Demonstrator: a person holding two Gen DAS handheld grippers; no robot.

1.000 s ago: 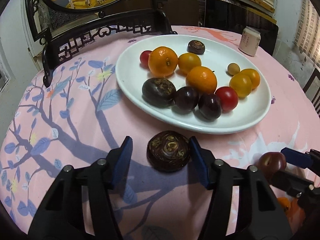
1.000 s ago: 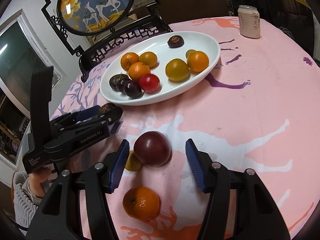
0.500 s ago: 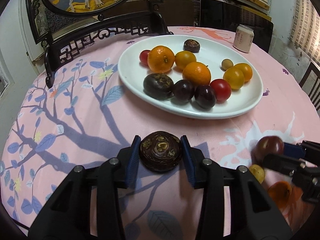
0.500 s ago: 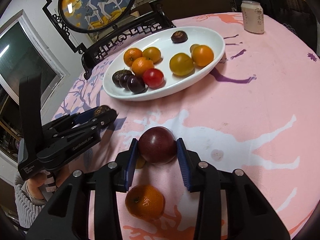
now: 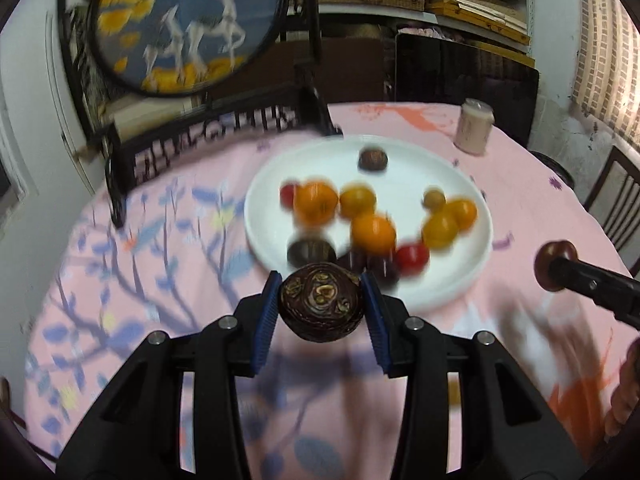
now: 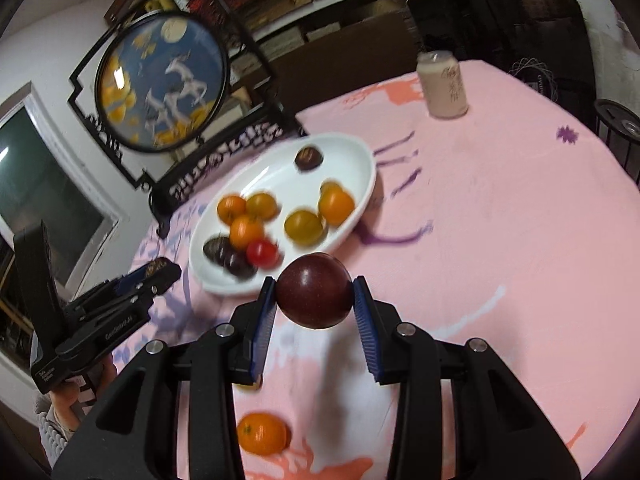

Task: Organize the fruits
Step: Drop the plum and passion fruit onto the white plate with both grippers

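Fruits on plate (image 5: 460,280) blurred, hard to tell apart. Brown patterned fruit (image 5: 320,304) pinched in left gripper (image 5: 321,312); plum (image 6: 314,290) clamped in right gripper (image 6: 315,312).

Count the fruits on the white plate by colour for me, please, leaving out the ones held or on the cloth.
Orange or yellow fruits: 5
Red fruits: 2
Dark purple or brown fruits: 4
Small tan fruit: 1
Total on the white plate: 12
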